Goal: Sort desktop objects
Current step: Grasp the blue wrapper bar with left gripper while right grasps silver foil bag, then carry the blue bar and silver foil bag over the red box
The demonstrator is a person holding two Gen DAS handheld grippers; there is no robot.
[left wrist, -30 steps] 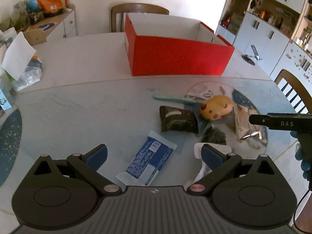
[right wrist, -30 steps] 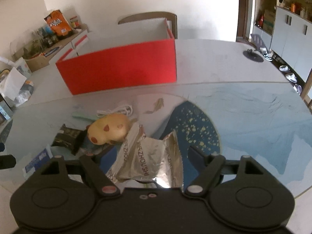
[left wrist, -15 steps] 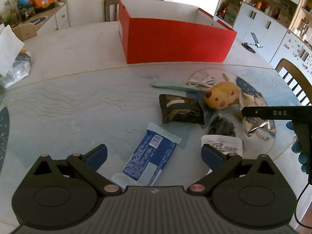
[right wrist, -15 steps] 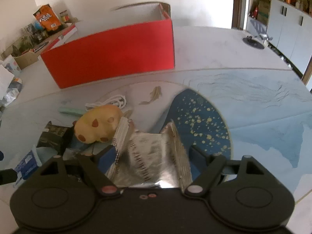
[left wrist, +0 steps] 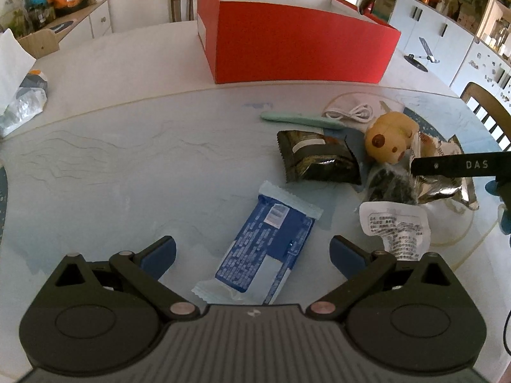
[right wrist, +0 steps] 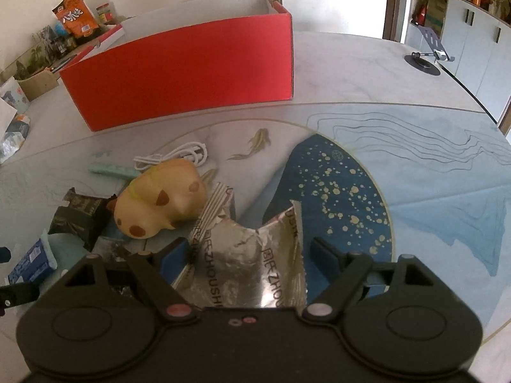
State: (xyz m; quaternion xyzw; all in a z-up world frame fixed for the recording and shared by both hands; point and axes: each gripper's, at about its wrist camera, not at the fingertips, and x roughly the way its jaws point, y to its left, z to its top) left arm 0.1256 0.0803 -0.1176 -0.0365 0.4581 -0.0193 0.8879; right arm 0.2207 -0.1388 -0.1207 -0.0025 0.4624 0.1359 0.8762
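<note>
The right gripper (right wrist: 247, 255) stands wide, its fingers on either side of a crumpled silver packet (right wrist: 252, 255) that lies between them; whether the pads touch the foil cannot be told. The left gripper (left wrist: 252, 252) is also spread wide and holds nothing, low over a blue wrapper (left wrist: 265, 249) that lies flat on the worktop (left wrist: 127, 146) between its fingers.

Taking the yellow toy (right wrist: 159, 201) as the mark: the silver packet lies just beside it on the near right, a corner of it touching the toy. A dark green packet (left wrist: 316, 156) lies just left of the toy. A white cable (right wrist: 172, 158) is coiled just behind it, and a pale green stick (left wrist: 300, 118) lies behind and to the left. In front of the toy, seen from the left wrist, sits a small dark bag (left wrist: 392, 185), and nearer still a white printed sachet (left wrist: 396, 226). The blue wrapper is well to the toy's near left.

The red box (right wrist: 182, 73) stands open well behind the toy. Its inner walls are white; its floor is hidden, so its contents cannot be told.
</note>
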